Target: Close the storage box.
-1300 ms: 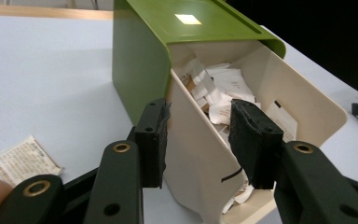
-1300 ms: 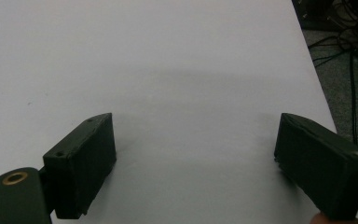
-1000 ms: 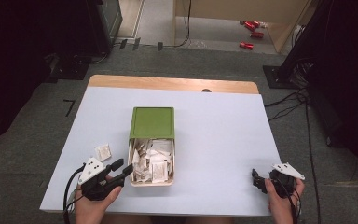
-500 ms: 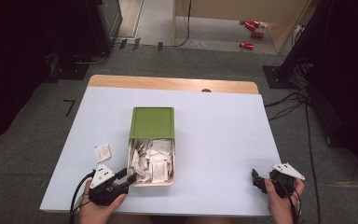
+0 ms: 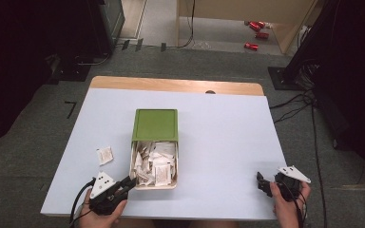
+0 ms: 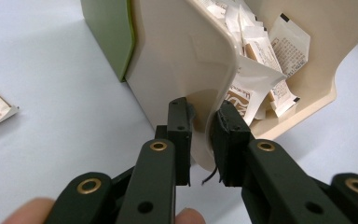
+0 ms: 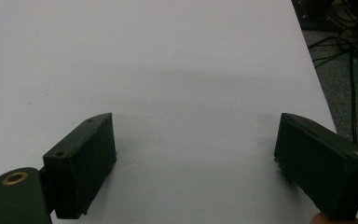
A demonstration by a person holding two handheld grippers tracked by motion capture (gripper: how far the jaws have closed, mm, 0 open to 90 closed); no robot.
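On the pale tabletop (image 5: 228,142), the left gripper (image 6: 200,135) pinches the cream box's (image 5: 154,185) near corner, one sachet (image 5: 105,155) already out, the right gripper (image 7: 196,158) spread idle.

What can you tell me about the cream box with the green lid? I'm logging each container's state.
The cream box is a rectangular, plastic-looking container with rounded corners, resting on the white table near the person's edge. Its green lid covers the far half; the near half is open, full of small white sachets. The left gripper straddles the near-left corner wall, one jaw outside, one inside. Whether the jaws press the wall is unclear. One sachet lies apart on the table.
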